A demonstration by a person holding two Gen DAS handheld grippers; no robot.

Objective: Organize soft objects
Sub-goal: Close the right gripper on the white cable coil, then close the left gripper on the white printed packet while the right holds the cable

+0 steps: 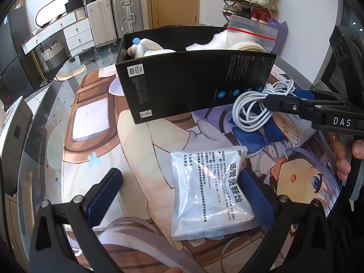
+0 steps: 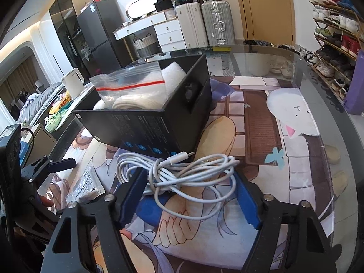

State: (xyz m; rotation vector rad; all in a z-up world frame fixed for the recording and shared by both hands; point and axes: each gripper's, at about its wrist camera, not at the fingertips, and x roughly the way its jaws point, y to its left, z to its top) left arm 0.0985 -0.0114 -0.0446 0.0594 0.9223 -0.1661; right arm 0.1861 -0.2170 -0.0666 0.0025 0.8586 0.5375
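A black box [image 1: 193, 84] stands on the printed mat and holds white cloths, a plush toy [image 1: 145, 47] and a clear zip bag [image 1: 252, 34]; the box shows too in the right wrist view [image 2: 145, 125]. A white medicine packet [image 1: 211, 191] lies between the fingers of my open left gripper [image 1: 179, 186], against the right pad. A coiled white cable [image 2: 182, 173] lies on the mat between the open jaws of my right gripper [image 2: 188, 182]; the cable also shows in the left wrist view [image 1: 257, 107], where the right gripper [image 1: 273, 100] reaches it from the right.
The printed mat [image 2: 284, 136] covers a round glass table [image 2: 261, 56]. A purple bag [image 2: 355, 86] stands at the table's far right. Suitcases, a dresser, a fridge and a shoe rack line the room behind.
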